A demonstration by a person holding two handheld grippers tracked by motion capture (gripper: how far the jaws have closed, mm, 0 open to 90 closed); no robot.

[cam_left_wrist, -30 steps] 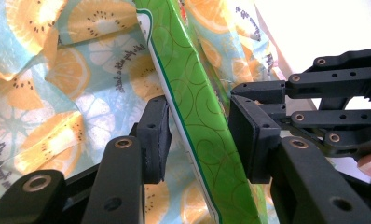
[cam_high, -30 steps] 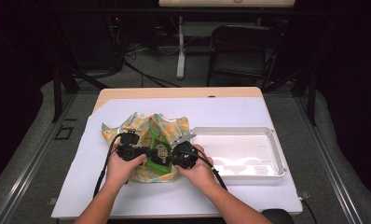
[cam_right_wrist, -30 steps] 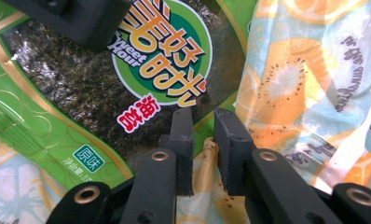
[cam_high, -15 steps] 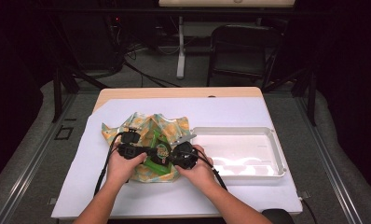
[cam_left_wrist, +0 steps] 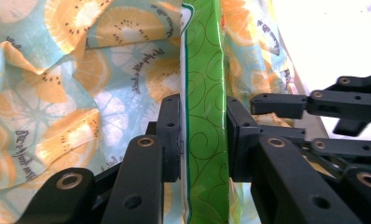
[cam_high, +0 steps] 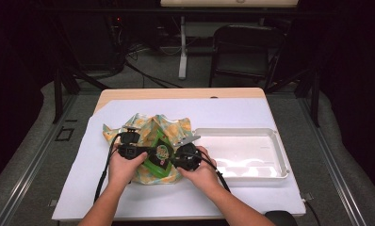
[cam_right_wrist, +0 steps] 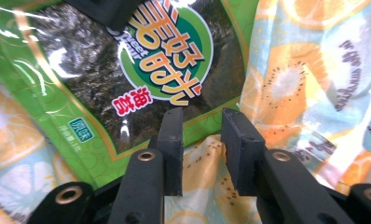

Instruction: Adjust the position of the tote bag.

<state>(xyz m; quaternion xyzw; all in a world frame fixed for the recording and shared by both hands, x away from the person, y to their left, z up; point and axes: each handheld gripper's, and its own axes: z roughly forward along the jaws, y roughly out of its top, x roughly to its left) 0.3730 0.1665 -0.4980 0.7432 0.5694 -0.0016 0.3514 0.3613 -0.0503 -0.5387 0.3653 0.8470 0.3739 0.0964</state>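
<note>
Green seaweed snack packet (cam_high: 159, 155) lying on fruit-print cloth bag (cam_high: 143, 127) left of white tray (cam_high: 242, 153), left gripper (cam_left_wrist: 203, 135) closing, clamped on packet's edge, right gripper (cam_right_wrist: 200, 140) just opened, jaws apart at packet's lower edge.

i see the green seaweed snack packet (cam_high: 160, 155), glossy, with a round label in yellow and red script, lying tilted on the crumpled fruit-print cloth (cam_high: 143, 129), one edge standing upright between black jaws in the left gripper view (cam_left_wrist: 206, 116).
</note>
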